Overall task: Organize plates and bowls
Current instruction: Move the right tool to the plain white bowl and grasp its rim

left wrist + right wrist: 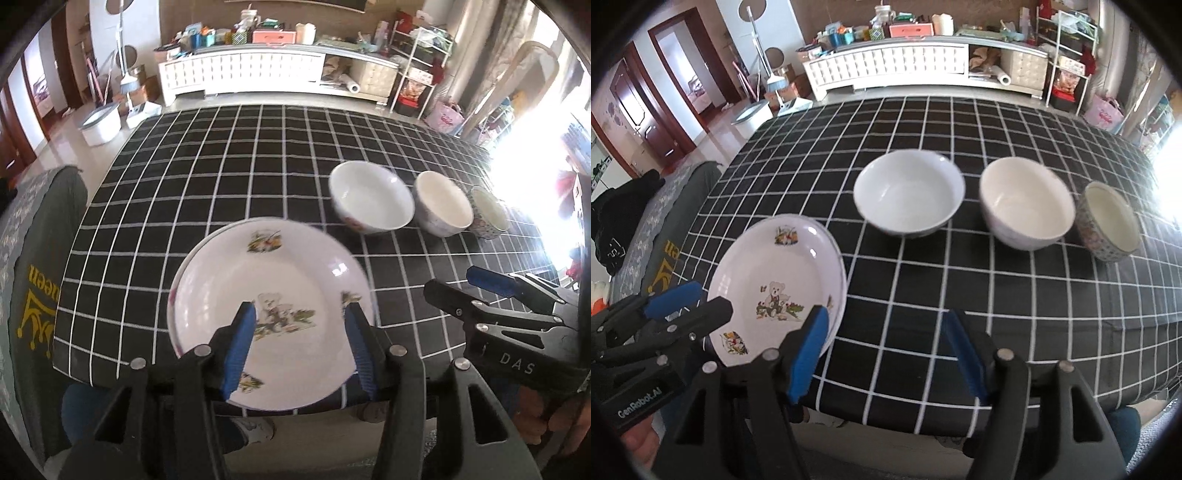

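A white teddy-bear plate (280, 280) (775, 269) lies on another plate at the near edge of the checked table (221, 173). My left gripper (301, 343) is open above its near side, fingers apart and holding nothing; it also shows in the right wrist view (690, 302). Three bowls stand in a row: a wide white bowl (371, 201) (908, 192), a white bowl (443, 203) (1027, 201) and a small patterned bowl (487, 212) (1108, 221). My right gripper (886, 347) is open and empty over the table's near edge, also seen in the left wrist view (454, 286).
A grey cloth-covered seat (40, 258) stands left of the table. A white cabinet (258, 70) with clutter and a wire rack (417, 62) lie beyond the far edge. The table's near edge (923, 417) is just under the grippers.
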`<state>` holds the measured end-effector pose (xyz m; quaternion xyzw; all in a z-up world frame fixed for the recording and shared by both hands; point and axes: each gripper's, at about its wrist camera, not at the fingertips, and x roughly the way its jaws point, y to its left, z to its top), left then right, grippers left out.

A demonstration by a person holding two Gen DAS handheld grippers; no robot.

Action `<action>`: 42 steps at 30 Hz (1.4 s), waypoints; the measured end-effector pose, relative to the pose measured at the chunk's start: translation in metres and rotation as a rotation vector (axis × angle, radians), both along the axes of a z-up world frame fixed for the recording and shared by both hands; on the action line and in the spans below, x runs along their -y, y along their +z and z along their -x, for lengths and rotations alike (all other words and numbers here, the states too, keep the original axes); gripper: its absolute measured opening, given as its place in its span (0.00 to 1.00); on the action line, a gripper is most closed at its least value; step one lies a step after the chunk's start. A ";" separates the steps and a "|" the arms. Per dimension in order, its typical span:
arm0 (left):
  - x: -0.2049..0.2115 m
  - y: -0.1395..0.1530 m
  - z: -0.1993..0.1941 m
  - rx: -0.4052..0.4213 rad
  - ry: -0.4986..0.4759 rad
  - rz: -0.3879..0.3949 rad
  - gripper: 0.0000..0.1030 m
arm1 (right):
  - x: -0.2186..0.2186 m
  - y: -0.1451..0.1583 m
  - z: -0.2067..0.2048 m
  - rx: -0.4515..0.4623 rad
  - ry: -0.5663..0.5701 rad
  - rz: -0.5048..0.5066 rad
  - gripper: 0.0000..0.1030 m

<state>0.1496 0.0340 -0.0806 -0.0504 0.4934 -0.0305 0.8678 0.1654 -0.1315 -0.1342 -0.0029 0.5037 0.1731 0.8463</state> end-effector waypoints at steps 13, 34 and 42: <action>0.023 0.042 -0.021 0.030 -0.037 0.033 0.46 | 0.030 0.054 -0.014 0.080 -0.008 -0.037 0.69; 0.019 0.021 -0.141 -0.144 -0.034 0.094 0.46 | 0.032 0.019 -0.130 -0.256 -0.089 -0.206 0.69; 0.011 -0.013 -0.189 -0.271 -0.030 0.178 0.54 | 0.022 -0.010 -0.160 -0.336 -0.098 -0.229 0.69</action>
